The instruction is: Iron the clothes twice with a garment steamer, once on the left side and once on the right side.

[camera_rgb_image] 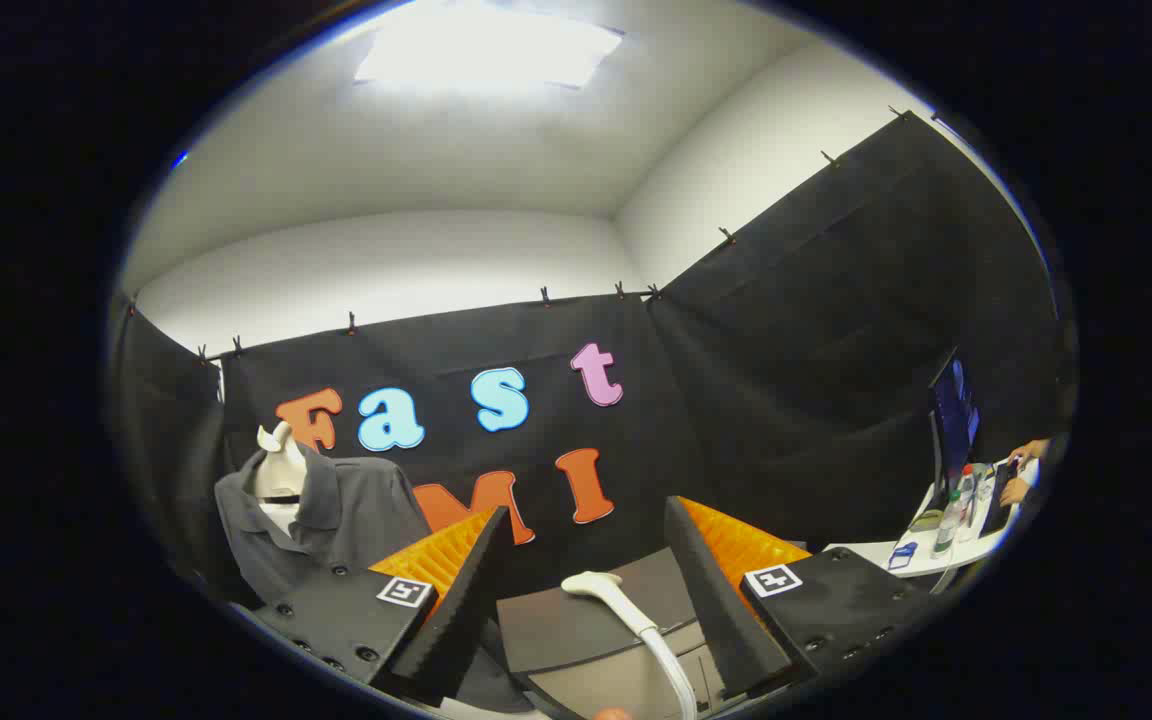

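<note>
Garment steamer (pixel 626 610): white head and hose, lying on a brown-grey surface (pixel 576 625) between the spread fingers of the gripper (pixel 591 590). Shirt (pixel 346 520), left of the steamer: dark grey, plain, on a cream-white mannequin (pixel 279 465). Booth wall cloth: black. Side surface (pixel 921 558), right of the steamer: white. Ceiling: white.
</note>
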`<action>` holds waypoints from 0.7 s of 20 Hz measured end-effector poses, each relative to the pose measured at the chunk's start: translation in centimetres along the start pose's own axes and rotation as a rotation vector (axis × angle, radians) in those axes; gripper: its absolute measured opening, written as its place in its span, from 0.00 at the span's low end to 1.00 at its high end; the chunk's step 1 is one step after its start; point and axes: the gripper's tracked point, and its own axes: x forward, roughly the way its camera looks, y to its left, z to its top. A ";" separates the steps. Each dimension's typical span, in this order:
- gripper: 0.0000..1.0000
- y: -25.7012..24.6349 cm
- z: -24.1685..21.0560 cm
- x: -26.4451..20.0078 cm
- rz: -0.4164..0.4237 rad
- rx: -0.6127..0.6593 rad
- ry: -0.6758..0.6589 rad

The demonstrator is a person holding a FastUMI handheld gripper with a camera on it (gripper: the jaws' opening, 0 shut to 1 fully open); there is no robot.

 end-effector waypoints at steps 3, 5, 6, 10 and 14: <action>0.98 0.4 -3.6 0.0 -0.016 -0.064 0.085; 0.98 1.2 -4.4 0.4 -0.003 -0.092 0.115; 0.98 1.3 -4.7 0.3 -0.001 -0.108 0.122; 0.98 1.6 -4.9 -0.2 -0.001 -0.143 0.119; 0.98 1.8 -5.5 -0.7 0.013 -0.132 0.129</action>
